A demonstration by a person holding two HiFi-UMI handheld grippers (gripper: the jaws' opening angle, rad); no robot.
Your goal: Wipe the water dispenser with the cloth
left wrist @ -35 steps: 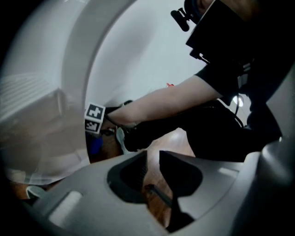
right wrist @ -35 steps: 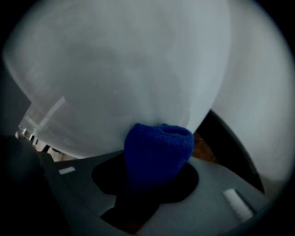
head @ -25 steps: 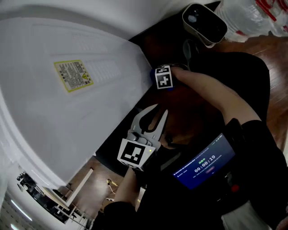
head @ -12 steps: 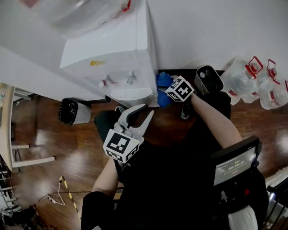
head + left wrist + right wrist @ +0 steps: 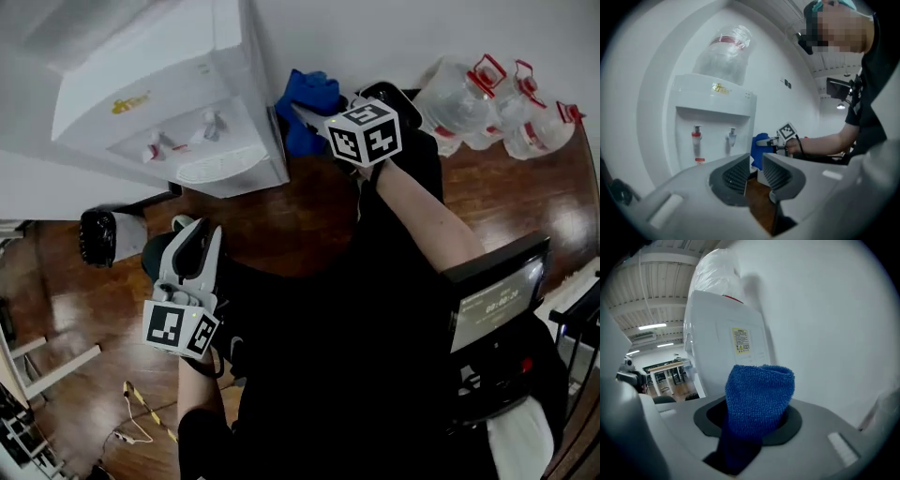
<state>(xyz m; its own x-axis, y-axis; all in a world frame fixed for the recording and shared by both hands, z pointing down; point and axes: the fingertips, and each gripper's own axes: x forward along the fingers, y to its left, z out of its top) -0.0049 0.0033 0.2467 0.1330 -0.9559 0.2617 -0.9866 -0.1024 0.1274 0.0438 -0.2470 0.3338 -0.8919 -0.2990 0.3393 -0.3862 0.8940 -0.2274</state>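
Nearest the camera, the left gripper [image 5: 197, 234] is hanging low over the wooden floor [image 5: 281, 225], in front of the person's dark clothing. In its own view the left gripper [image 5: 756, 161] is showing ribbed pads drawn nearly together, with a narrow slit between them and nothing in it. It is pointing toward the front of the water dispenser [image 5: 712, 122] and is well apart from it. Farther out, the person's right forearm is reaching forward. The right gripper [image 5: 305, 112] is clamping the blue cloth [image 5: 314, 89], which is bunching up out of the jaws in a thick fold [image 5: 759, 390]. The cloth is sitting just beside the dispenser's side panel [image 5: 726, 357], below the yellow label [image 5: 740, 341]; whether it is touching the panel cannot be told. On the dispenser's front, a red tap [image 5: 696, 136] and a pale tap [image 5: 732, 136] are standing side by side in the recess. A clear bottle [image 5: 724, 54] is sitting inverted on top. Against the white wall to the right, large clear bottles [image 5: 487, 103] with red handles are lying on the floor. A small black bin [image 5: 98, 234] is standing to the dispenser's left.
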